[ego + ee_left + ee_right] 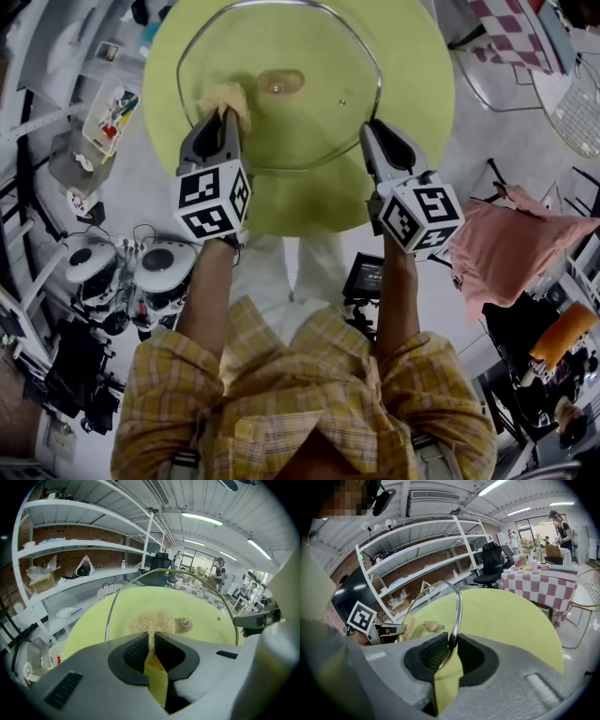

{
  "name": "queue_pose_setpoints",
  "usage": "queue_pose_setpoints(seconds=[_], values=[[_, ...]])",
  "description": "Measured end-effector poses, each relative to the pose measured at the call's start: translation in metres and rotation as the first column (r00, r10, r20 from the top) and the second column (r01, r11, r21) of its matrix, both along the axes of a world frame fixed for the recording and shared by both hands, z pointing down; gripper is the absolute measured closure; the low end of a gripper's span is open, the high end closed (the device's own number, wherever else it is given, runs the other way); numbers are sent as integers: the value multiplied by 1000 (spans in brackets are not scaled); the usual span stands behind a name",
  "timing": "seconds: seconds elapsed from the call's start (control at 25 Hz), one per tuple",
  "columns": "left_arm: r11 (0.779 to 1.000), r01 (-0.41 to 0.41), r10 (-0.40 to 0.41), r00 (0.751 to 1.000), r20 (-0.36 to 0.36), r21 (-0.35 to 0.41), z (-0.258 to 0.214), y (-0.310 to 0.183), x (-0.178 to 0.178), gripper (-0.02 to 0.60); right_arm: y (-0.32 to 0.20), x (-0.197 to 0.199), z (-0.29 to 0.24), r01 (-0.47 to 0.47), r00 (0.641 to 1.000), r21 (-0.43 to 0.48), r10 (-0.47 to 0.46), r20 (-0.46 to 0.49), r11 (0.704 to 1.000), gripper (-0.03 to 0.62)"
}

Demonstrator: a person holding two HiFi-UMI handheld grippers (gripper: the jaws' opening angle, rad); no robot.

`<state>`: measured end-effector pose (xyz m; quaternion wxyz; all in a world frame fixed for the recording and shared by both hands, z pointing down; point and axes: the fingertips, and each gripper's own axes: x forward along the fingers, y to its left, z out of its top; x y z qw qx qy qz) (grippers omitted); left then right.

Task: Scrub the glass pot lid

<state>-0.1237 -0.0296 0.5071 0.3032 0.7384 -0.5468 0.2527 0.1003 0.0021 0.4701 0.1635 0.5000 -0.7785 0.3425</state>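
The glass pot lid [305, 131] with a metal rim and a tan knob [279, 82] lies over the round lime-green table [300, 202]. My left gripper [225, 114] is shut on a tan fibrous scrubber [231, 97], which rests on the glass left of the knob. In the left gripper view the scrubber [152, 619] fans out from the left gripper [151, 638] onto the lid [206, 613]. My right gripper [371, 127] is shut on the lid's right rim. The rim [458, 604] runs into the right gripper [452, 645] between its pads in the right gripper view.
A checked-cloth table [511, 28] and a white wire chair [577, 103] stand at the far right. A pink cloth [511, 244] hangs at the right. White shelving [70, 550] is to the left. Round white devices [141, 267] sit on the floor at the left.
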Motion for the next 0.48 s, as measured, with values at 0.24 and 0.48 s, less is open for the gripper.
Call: queue_pose_setpoints(seconds=[0.24, 0.48], values=[[1000, -8, 8, 1000, -26, -15, 3, 5, 15, 541, 3, 0, 1, -3, 1000, 1, 3, 0, 1000, 531], [999, -34, 33, 998, -53, -22, 5, 9, 38, 541, 3, 0, 2, -10, 1000, 1, 10, 7, 1000, 530]])
